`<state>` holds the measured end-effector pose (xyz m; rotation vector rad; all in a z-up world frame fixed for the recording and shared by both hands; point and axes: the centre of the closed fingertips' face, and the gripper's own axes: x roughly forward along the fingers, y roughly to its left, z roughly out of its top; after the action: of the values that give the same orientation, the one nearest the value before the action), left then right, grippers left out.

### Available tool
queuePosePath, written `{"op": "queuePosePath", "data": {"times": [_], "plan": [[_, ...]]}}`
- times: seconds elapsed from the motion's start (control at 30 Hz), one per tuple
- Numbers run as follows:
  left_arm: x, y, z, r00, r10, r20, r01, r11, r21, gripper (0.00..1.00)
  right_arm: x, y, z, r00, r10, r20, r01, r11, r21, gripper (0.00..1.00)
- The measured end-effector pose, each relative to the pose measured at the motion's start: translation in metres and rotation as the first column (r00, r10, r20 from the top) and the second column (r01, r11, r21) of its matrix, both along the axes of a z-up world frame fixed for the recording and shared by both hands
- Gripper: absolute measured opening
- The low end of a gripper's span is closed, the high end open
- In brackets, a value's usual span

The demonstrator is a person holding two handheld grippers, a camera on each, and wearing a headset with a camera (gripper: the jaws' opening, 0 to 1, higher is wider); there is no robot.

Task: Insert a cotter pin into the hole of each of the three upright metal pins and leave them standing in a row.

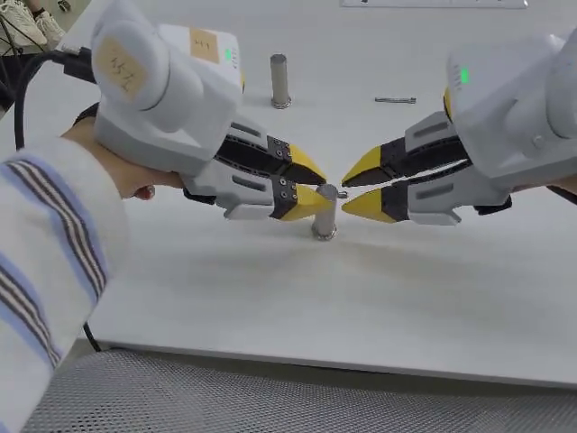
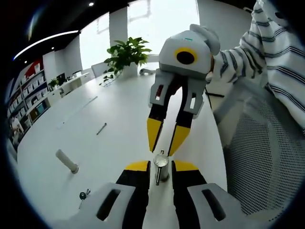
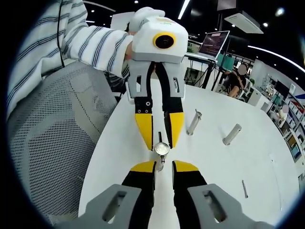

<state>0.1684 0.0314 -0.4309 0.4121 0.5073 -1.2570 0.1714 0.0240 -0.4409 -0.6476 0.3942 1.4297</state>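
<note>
One open-plan office surrounds the work: bright windows, a leafy potted plant and bookshelves in the left gripper view, and ceiling light strips, an open laptop and a seated person farther back in the right gripper view. Everything rests on a long white table with a smooth, matte top, and a grey mesh chair sits at its near edge. A striped sleeve leads to the left gripper, which faces the right gripper tip to tip, low over the table. Between them stands an upright metal pin near the table's front edge, with a thin cotter pin sticking out sideways at its top. The left gripper's jaws flank the pin's head with a narrow gap; I cannot tell whether they press on it. The right gripper's jaws are slightly spread, their tips just short of the pin. Farther across the table stands a bare second pin, and a third pin has a small piece through its top. A loose cotter pin lies flat, well apart from them.
</note>
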Motion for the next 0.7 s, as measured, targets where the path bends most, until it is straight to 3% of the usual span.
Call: {"op": "queuePosePath", "data": {"times": [0.13, 0.23, 0.3, 0.33, 0.43, 0.5, 0.63, 0.7], "plan": [[-0.002, 0.009, 0.002, 0.999, 0.045, -0.009, -0.046, 0.998, -0.032, 0.28, -0.001, 0.000, 0.002, 0.999, -0.021, -0.030, 0.022, 0.999, 0.048, 0.12], [-0.011, 0.011, 0.010, 0.997, 0.061, -0.050, -0.066, 0.993, -0.097, 0.33, -0.005, 0.001, 0.001, 0.998, -0.023, -0.057, 0.028, 0.996, 0.087, 0.14], [-0.011, 0.013, 0.013, 0.994, 0.089, -0.057, -0.095, 0.988, -0.119, 0.41, -0.006, 0.002, 0.000, 0.997, -0.024, -0.072, 0.031, 0.994, 0.103, 0.15], [-0.012, 0.013, 0.017, 0.992, 0.107, -0.060, -0.115, 0.983, -0.146, 0.47, -0.006, 0.002, -0.002, 0.996, -0.027, -0.082, 0.036, 0.993, 0.114, 0.15], [-0.014, 0.016, 0.022, 0.980, 0.166, -0.112, -0.187, 0.959, -0.211, 0.62, -0.007, 0.004, -0.001, 0.993, -0.038, -0.116, 0.055, 0.986, 0.155, 0.16], [-0.019, 0.020, 0.022, 0.980, 0.166, -0.106, -0.185, 0.960, -0.208, 0.68, -0.007, 0.005, 0.000, 0.990, -0.042, -0.136, 0.066, 0.981, 0.181, 0.17], [-0.024, 0.029, 0.019, 0.971, 0.210, -0.114, -0.230, 0.953, -0.200, 0.77, -0.006, 0.007, -0.002, 0.988, -0.049, -0.148, 0.078, 0.977, 0.199, 0.18], [-0.025, 0.033, 0.020, 0.956, 0.253, -0.147, -0.281, 0.935, -0.218, 0.86, -0.004, 0.007, -0.006, 0.987, -0.059, -0.150, 0.089, 0.975, 0.205, 0.19]]}}
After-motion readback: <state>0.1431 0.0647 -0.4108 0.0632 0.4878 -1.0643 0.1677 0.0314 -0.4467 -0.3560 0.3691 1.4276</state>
